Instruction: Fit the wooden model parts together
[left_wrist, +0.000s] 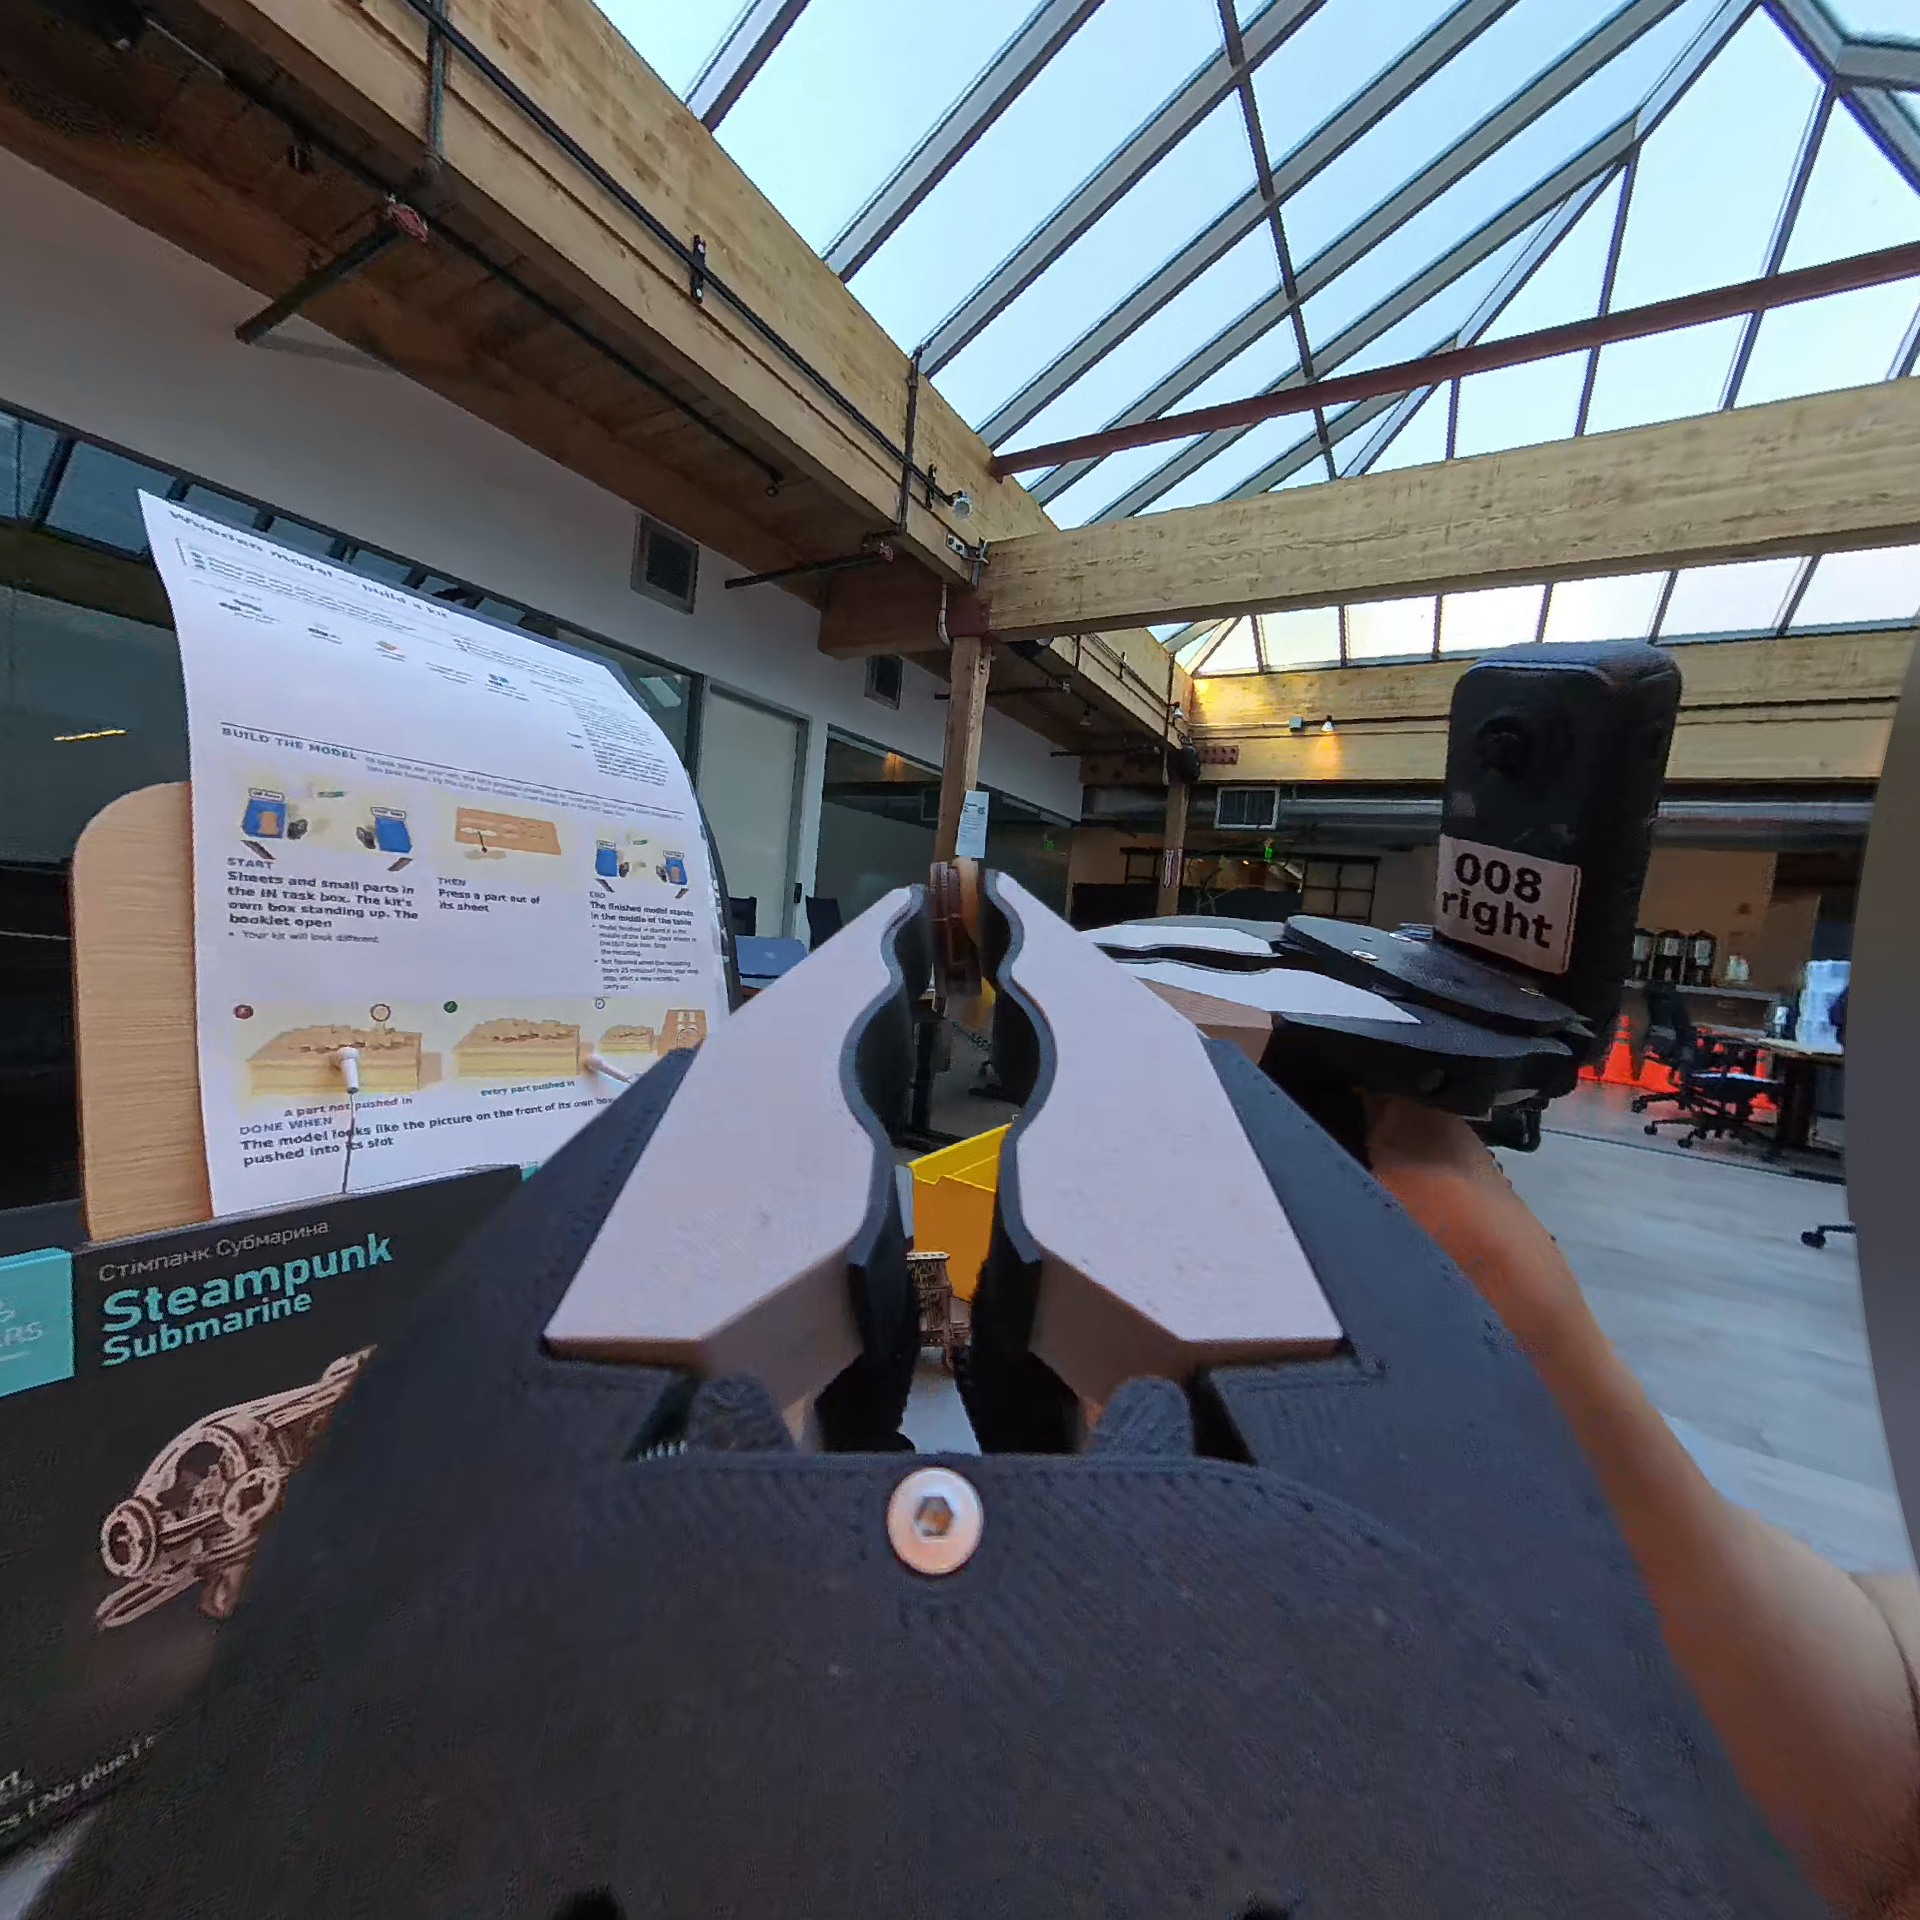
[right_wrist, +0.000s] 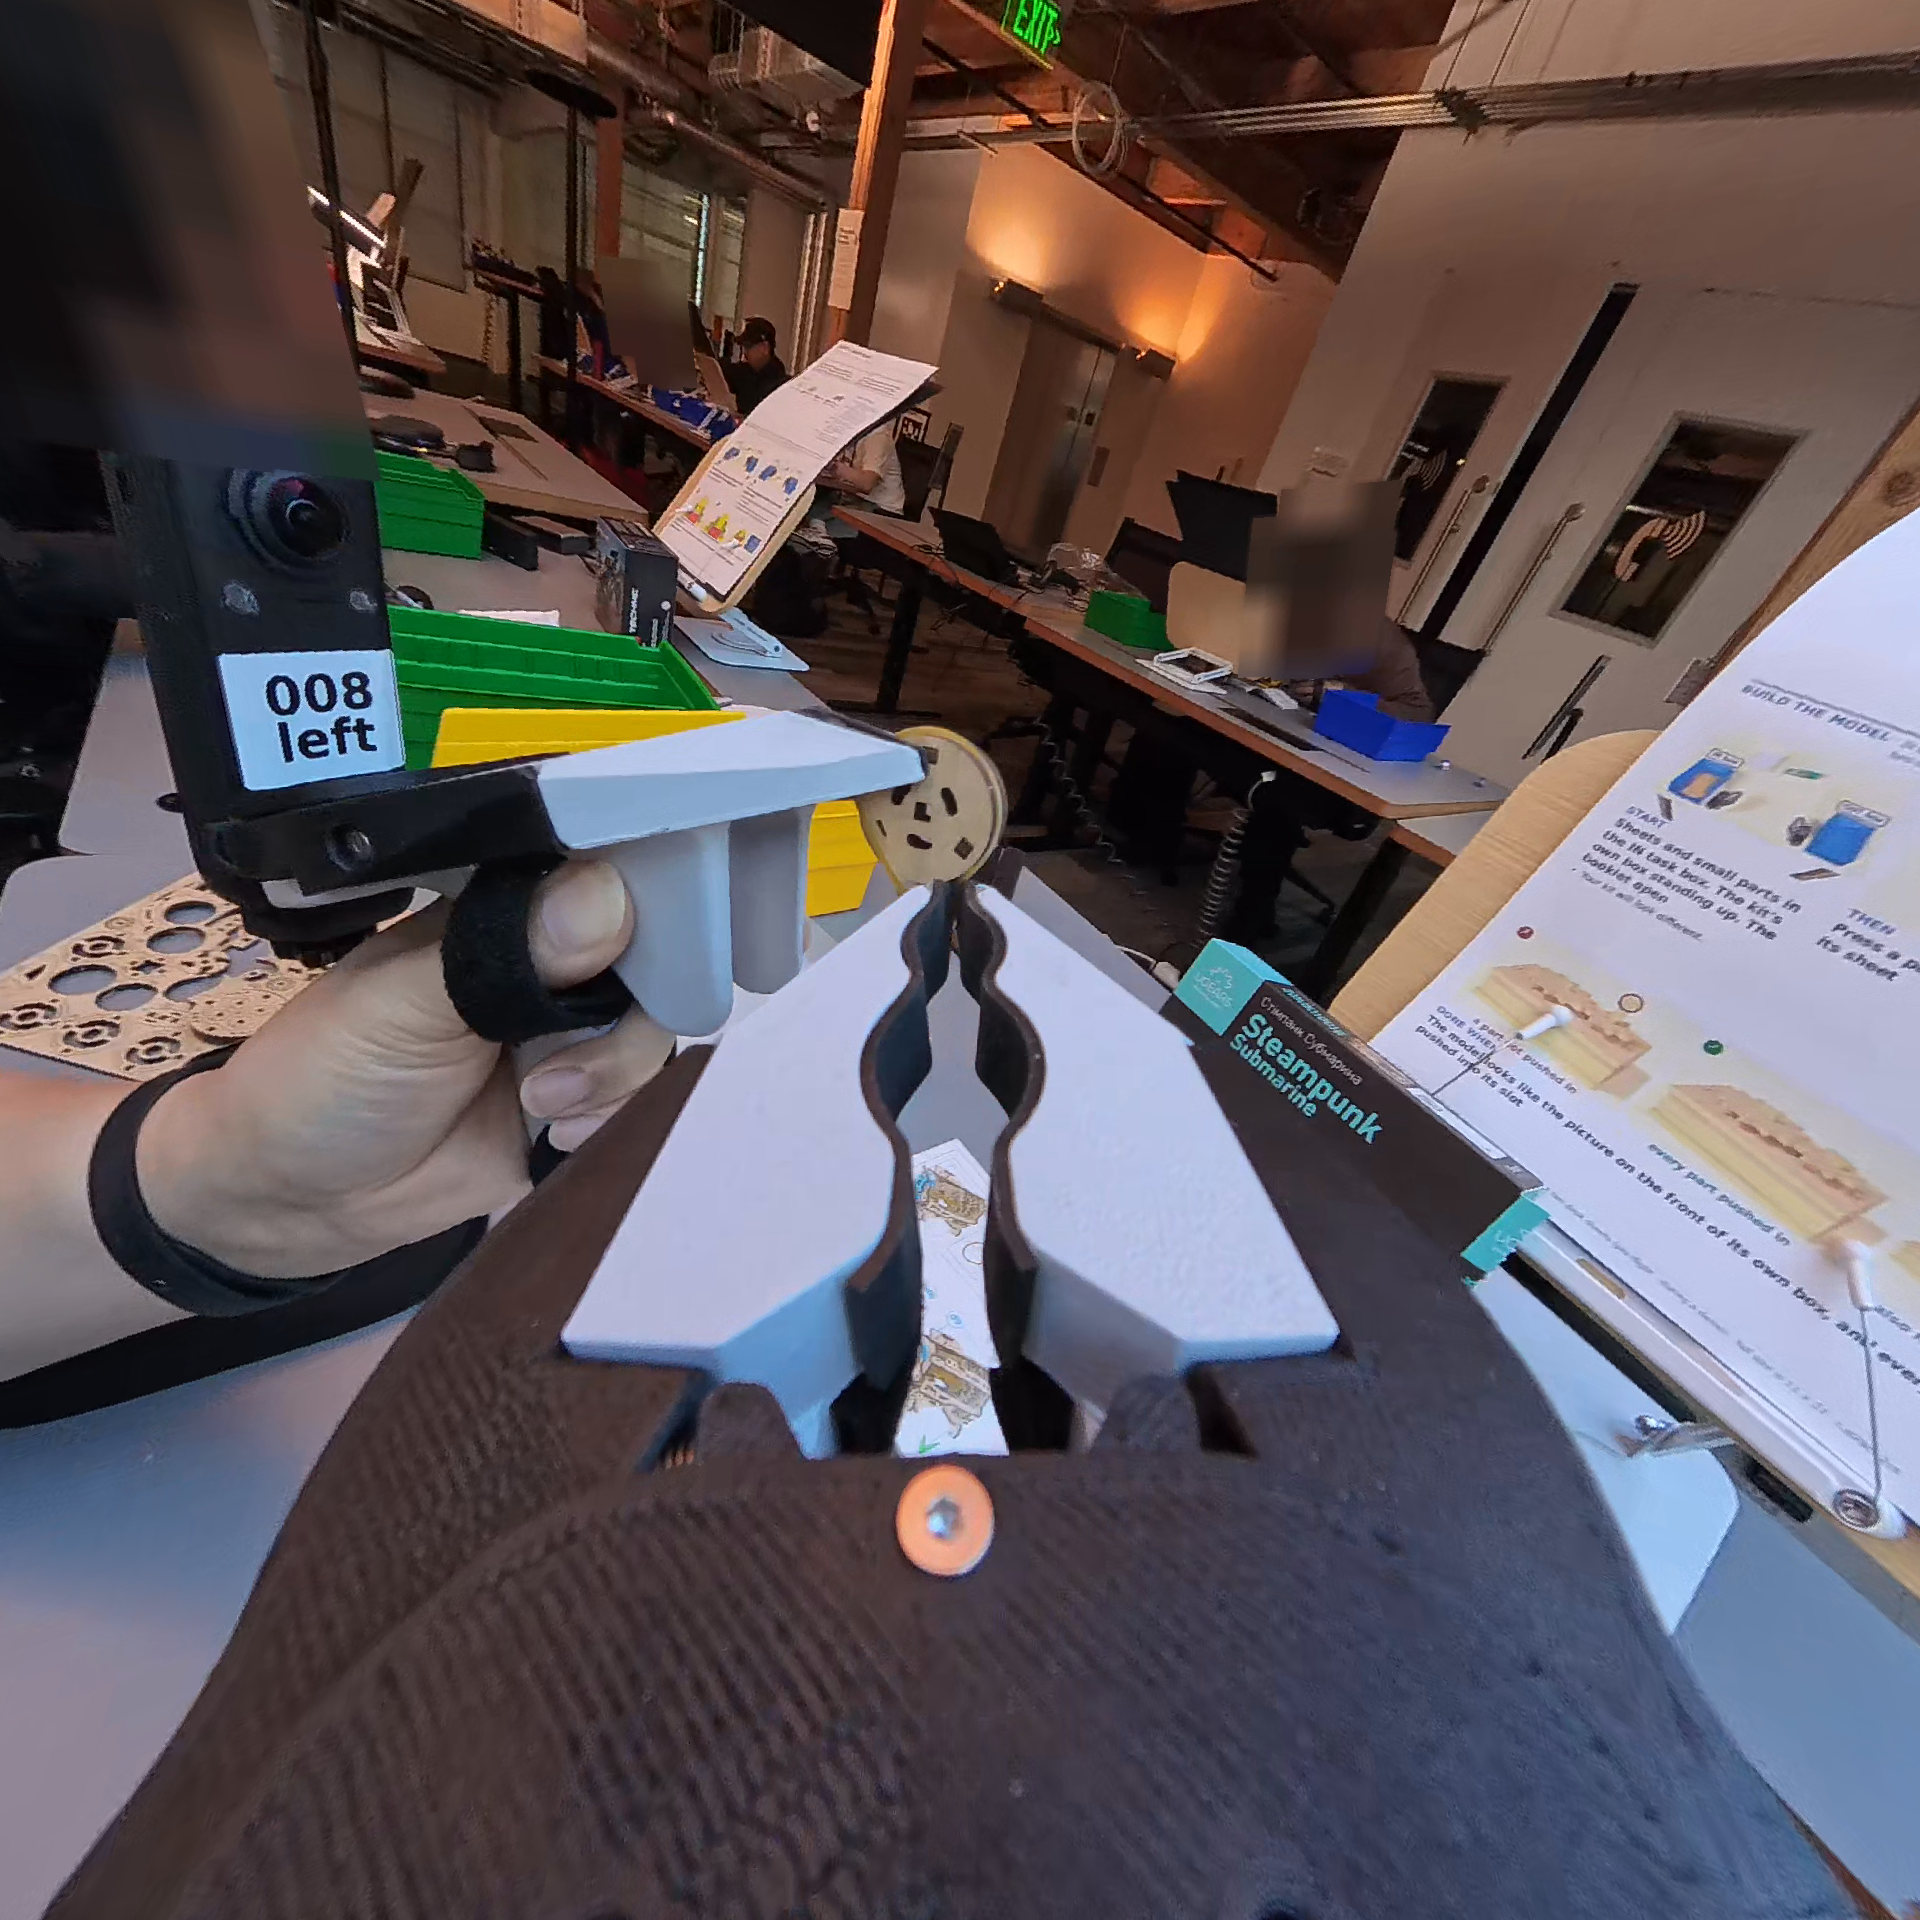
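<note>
You've got readable print on a white label (right_wrist: 310, 717) on the left gripper (left_wrist: 958, 894), and on a white tag (left_wrist: 1501, 902) on the right gripper (right_wrist: 954, 894). There's teal lettering on the dark kit box (left_wrist: 208, 1403), black text on the instruction sheet (left_wrist: 416, 883), and a green lit sign (right_wrist: 1031, 26) up at the ceiling.

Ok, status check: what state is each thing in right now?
Left gripper: shut on wooden disc.
Wooden disc: held in the air, face showing.
Right gripper: tips closed at the disc's lower edge.
Kit box: standing.
Wooden sheet: flat on the table, holes punched out.
</note>
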